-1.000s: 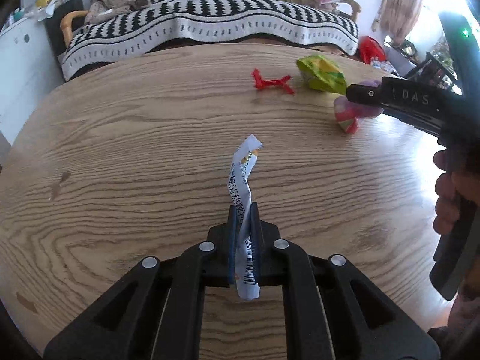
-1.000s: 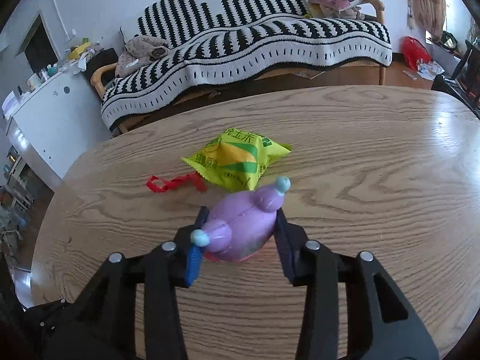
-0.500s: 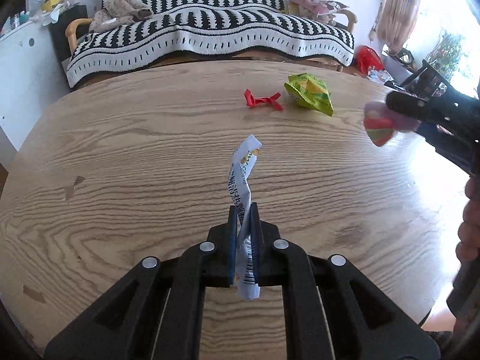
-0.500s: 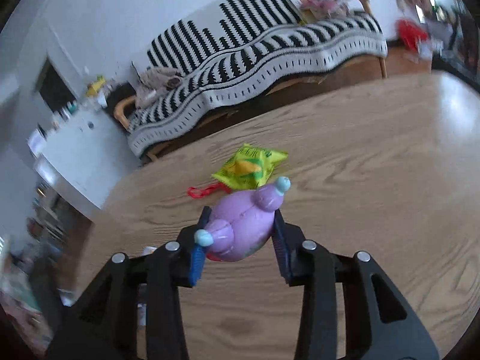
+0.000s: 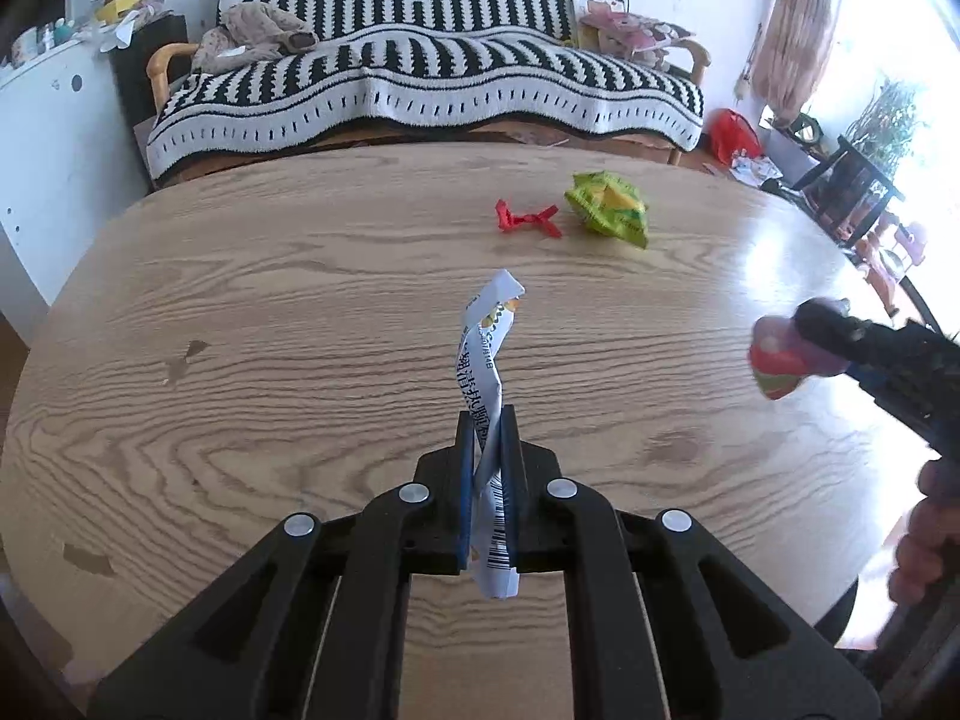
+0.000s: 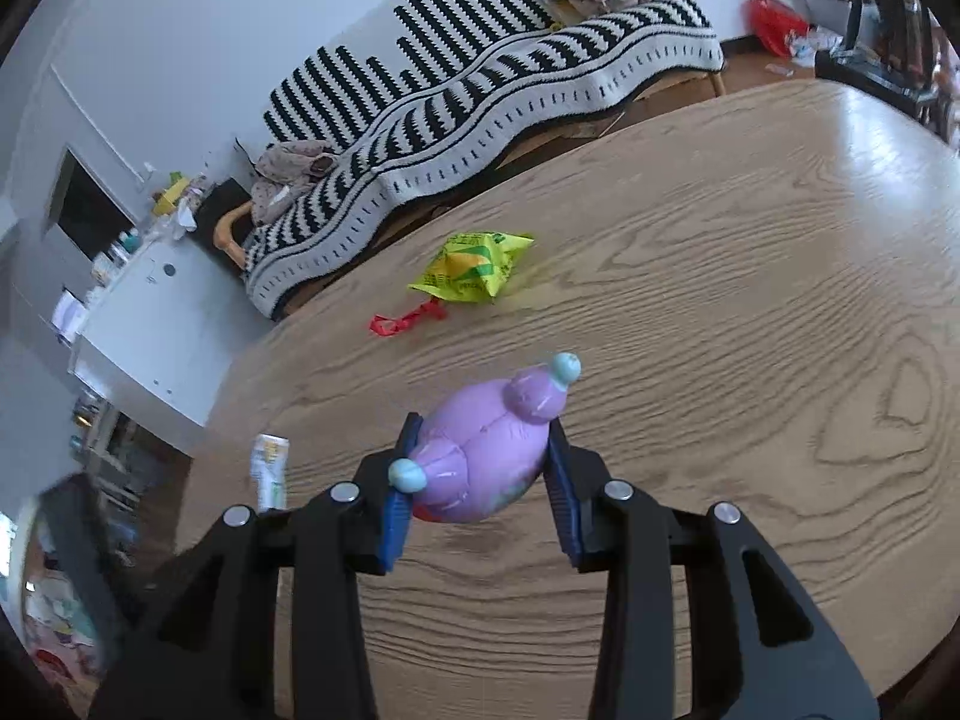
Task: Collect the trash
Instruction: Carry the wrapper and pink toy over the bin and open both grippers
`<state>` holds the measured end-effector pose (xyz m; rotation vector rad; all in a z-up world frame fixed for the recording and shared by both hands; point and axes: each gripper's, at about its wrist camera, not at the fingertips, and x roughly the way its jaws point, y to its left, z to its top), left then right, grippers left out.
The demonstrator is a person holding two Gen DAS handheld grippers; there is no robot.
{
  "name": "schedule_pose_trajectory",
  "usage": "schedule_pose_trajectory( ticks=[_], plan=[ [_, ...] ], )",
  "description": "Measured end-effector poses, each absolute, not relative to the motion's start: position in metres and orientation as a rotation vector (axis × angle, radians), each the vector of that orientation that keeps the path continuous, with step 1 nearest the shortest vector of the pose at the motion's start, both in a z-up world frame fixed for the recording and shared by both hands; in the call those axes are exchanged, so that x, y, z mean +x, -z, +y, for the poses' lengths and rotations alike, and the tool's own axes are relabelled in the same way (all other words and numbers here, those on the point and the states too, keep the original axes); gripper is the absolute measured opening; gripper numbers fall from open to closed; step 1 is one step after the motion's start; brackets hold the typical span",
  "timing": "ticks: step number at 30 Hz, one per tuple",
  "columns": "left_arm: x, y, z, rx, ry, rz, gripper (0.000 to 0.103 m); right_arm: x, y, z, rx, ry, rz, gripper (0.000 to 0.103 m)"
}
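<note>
My left gripper [image 5: 487, 420] is shut on a twisted white wrapper [image 5: 485, 354] with a barcode, held up above the wooden table [image 5: 252, 324]. A puffy purple packet [image 6: 489, 450] with pale blue tips sits squeezed between the pads of my right gripper [image 6: 480, 450]; in the left wrist view that packet [image 5: 780, 354] hangs at the right, over the table's edge. On the far part of the table lie a yellow-green snack bag [image 5: 609, 210] and a red twisted wrapper [image 5: 528, 219], seen from the right wrist too as bag [image 6: 471, 267] and red wrapper [image 6: 408, 318].
Behind the table stands a sofa under a black-and-white striped blanket [image 5: 420, 84]. A white cabinet [image 5: 42, 138] is at the left. A person's hand [image 5: 927, 534] grips the right tool at the table's right edge. Dark furniture and plants [image 5: 864, 180] stand far right.
Both grippers have drawn back and risen with their loads. The right gripper with the purple packet has slid right and toward the near edge, and its view has rolled.
</note>
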<state>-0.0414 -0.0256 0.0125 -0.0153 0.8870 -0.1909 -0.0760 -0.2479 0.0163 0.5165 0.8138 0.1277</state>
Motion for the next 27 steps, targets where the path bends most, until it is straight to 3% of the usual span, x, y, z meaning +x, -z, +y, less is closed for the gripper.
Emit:
schedule_pose_trajectory(
  ticks=[7, 12, 16, 22, 27],
  plan=[
    [-0.077, -0.039, -0.048, -0.004, 0.237, 0.812, 0.007, -0.135, -0.062, -0.262, 0.450, -0.123, 0.696, 0.039],
    [-0.131, -0.059, -0.120, 0.051, 0.456, 0.795, 0.007, -0.226, -0.095, -0.321, 0.382, -0.045, 0.627, 0.039],
    [-0.175, -0.059, -0.187, 0.024, 0.700, 0.881, 0.007, -0.299, -0.108, -0.383, 0.351, 0.084, 0.589, 0.039],
    [-0.225, -0.037, -0.302, 0.130, 0.903, 1.000, 0.007, -0.374, -0.071, -0.471, 0.449, 0.244, 0.620, 0.040],
    [-0.247, 0.027, -0.375, 0.242, 0.932, 1.161, 0.007, -0.400, -0.001, -0.513, 0.584, 0.310, 0.716, 0.040]
  ],
)
